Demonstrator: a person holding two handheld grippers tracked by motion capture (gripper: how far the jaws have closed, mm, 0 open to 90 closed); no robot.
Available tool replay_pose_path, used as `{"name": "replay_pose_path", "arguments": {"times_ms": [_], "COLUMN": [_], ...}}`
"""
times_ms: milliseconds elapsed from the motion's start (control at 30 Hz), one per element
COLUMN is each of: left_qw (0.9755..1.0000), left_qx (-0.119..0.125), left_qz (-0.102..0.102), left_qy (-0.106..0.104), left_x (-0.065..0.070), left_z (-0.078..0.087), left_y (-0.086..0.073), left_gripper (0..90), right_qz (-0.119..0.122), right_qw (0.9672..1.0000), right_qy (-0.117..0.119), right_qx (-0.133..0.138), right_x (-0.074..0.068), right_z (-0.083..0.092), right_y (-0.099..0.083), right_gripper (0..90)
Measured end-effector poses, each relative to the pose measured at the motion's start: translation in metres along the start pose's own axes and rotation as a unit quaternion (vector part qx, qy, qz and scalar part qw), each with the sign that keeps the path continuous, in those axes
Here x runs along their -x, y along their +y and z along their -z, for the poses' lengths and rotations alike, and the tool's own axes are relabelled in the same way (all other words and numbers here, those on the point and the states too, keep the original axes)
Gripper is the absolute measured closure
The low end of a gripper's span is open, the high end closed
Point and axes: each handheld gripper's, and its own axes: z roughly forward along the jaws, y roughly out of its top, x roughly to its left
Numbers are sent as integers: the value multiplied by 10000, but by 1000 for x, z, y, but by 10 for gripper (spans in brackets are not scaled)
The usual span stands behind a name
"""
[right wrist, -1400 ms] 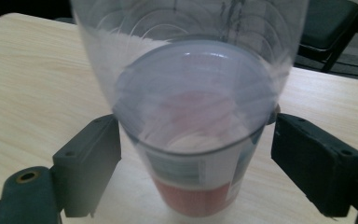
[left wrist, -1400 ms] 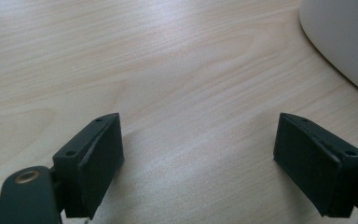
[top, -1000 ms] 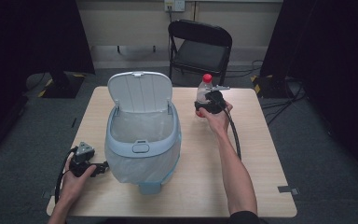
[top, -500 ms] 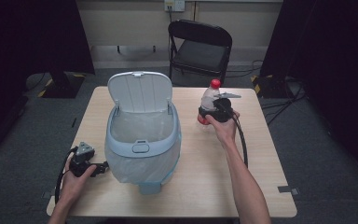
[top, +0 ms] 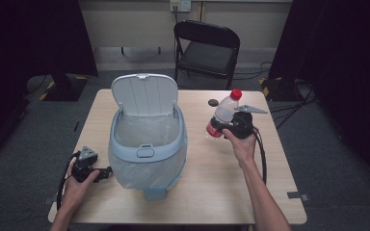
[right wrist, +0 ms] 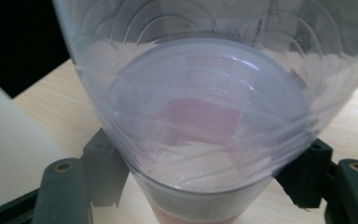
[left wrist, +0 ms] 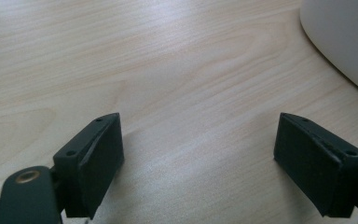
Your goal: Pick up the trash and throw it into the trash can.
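Bottle (top: 225, 114) in right claw (top: 218, 129), now nearer bin (top: 147, 144).

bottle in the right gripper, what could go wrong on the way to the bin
The right gripper clamps the bottle low, near its label, so the tilted, red-capped top may swing or slip. The bin has a raised lid the bottle could clip. The left gripper, fingers open, isn't steadying the bin, so a knock might shift it.

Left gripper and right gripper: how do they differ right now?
The left gripper rests low on the table beside the bin, fingers open with nothing between them. The right gripper is raised, fingers clamping a clear red-capped bottle. Both are hand-held, black, with trailing cables.
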Motion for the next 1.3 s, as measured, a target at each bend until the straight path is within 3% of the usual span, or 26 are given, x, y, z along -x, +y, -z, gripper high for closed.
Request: {"name": "replay_pose_path", "arguments": {"times_ms": [233,467,600,833,1033,1300], "left_qw": [10000,10000,10000,10000,10000,10000], "left_qx": [-1,0,3,-1,-4,9], "left_qz": [1,2,7,8,12,29], "left_qy": [1,7,15,21,30,36], "left_x": [0,0,0,0,1,1], "left_z": [0,0,0,0,0,0], "left_y": [0,0,0,0,0,0], "left_gripper": [152,152,151,151,150,150], "right_qz": [-202,-156,-320,-201,-183,-290], "right_qw": [9987,9973,9954,9947,9911,9829], "right_qy": [353,550,771,808,1049,1429], "right_qx": [298,460,481,597,797,1125], "right_x": [-12,-26,-33,-43,-49,-53], "right_z": [28,53,66,89,107,125], "right_y": [-6,-5,-5,6,17,32], "right_gripper": [282,283,284,285,285,286]}}
